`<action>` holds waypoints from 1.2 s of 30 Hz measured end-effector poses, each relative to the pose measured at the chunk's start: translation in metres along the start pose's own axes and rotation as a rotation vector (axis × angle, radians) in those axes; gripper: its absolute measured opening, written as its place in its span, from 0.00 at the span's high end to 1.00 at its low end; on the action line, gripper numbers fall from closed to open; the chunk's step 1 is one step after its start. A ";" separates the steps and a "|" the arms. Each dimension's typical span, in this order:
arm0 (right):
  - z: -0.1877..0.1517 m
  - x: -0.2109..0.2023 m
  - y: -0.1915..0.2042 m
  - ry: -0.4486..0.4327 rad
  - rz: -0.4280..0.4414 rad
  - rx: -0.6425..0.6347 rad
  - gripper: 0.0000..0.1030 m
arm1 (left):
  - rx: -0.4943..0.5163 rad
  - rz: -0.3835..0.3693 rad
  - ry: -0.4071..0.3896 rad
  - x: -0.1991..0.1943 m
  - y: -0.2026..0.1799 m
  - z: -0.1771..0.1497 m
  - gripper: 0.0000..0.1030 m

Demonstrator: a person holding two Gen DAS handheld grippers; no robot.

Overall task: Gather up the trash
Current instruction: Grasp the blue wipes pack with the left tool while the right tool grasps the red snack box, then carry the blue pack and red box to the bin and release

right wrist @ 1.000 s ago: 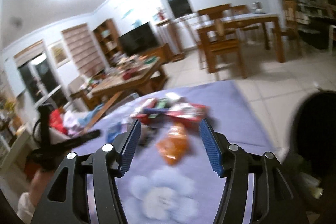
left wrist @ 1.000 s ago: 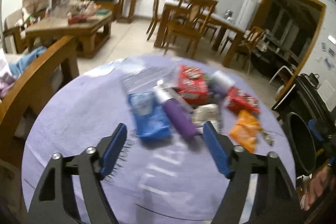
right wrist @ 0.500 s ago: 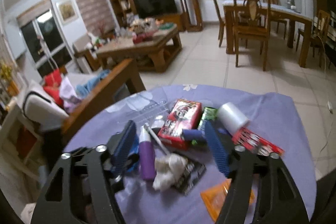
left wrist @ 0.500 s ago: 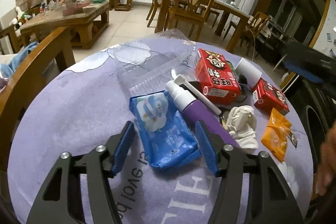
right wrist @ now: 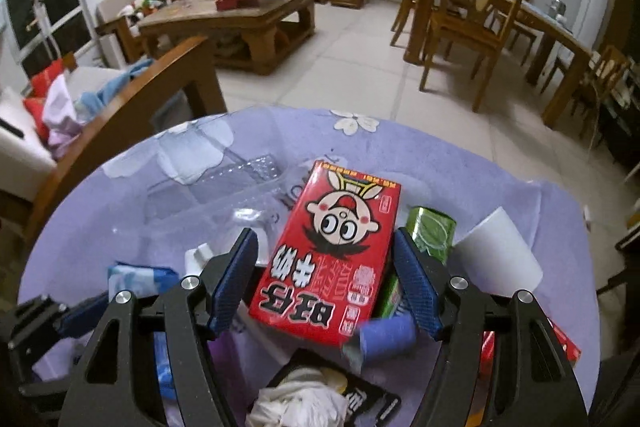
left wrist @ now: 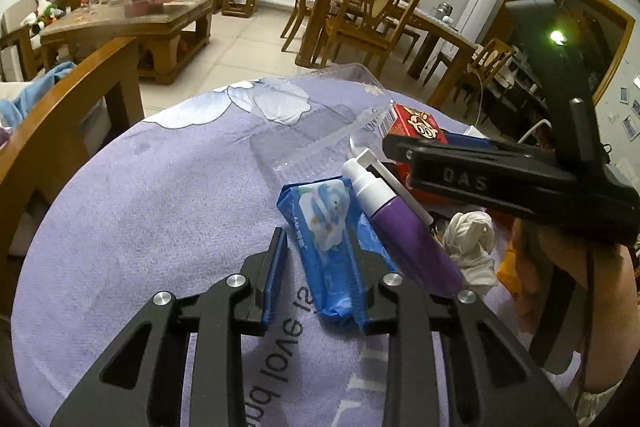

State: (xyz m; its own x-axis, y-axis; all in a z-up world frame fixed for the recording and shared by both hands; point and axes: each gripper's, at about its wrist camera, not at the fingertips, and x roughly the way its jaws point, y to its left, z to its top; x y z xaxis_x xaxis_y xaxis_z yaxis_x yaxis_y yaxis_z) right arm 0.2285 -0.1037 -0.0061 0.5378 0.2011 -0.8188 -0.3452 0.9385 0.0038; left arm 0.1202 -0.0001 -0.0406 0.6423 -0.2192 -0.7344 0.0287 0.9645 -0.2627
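Left wrist view: the left tool (left wrist: 316,281) has dropped onto the blue tissue pack (left wrist: 326,239) on the worktop (left wrist: 160,207), fingers narrowed round it — pinching it, I judge.

Right wrist view: the right tool (right wrist: 324,283) has advanced and stands spread astride the red box (right wrist: 332,255) — not gripped yet.

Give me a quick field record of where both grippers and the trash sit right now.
surface: round table with lilac flowered cloth
left gripper: jaws narrowed around the blue tissue packet; contact on its left side unclear
right gripper: jaws open, straddling the red cartoon-face carton, gaps on both sides
beside packet: purple pump bottle with white cap, lying flat
other trash: crumpled white tissue, green can, white paper cup, clear plastic tray
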 end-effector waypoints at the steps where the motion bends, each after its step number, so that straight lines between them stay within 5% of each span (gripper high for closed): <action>1: 0.002 0.001 0.000 0.008 -0.005 -0.001 0.44 | 0.001 0.001 0.000 0.000 0.000 0.000 0.70; 4: -0.004 -0.002 0.000 -0.003 0.038 0.013 0.48 | 0.009 0.000 0.000 -0.001 -0.001 -0.001 0.68; 8: -0.022 -0.038 -0.020 -0.110 0.195 0.120 0.48 | 0.043 -0.003 -0.008 -0.001 -0.008 0.000 0.27; 11: -0.043 -0.078 -0.035 -0.192 0.288 0.165 0.48 | 0.035 -0.027 -0.020 0.000 -0.009 0.000 0.22; 13: -0.061 -0.106 -0.045 -0.238 0.342 0.190 0.48 | 0.029 -0.011 -0.006 0.004 -0.009 0.001 0.30; 15: -0.082 -0.130 -0.054 -0.276 0.392 0.220 0.48 | 0.051 0.044 -0.001 0.007 -0.009 0.002 0.58; 18: -0.110 -0.154 -0.062 -0.308 0.419 0.260 0.48 | 0.060 0.078 0.006 0.007 -0.005 0.002 0.73; 25: -0.166 -0.181 -0.086 -0.303 0.388 0.293 0.48 | 0.175 0.145 0.021 -0.002 -0.015 -0.011 0.81; 36: -0.229 -0.212 -0.099 -0.348 0.408 0.319 0.48 | 0.208 0.105 -0.063 -0.057 -0.035 -0.035 0.85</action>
State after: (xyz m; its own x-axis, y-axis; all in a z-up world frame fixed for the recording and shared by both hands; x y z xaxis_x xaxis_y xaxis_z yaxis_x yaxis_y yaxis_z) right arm -0.0277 -0.3040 0.0354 0.6488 0.5900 -0.4805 -0.3574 0.7938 0.4921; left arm 0.0556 -0.0261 -0.0115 0.6965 -0.1126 -0.7087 0.1125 0.9925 -0.0472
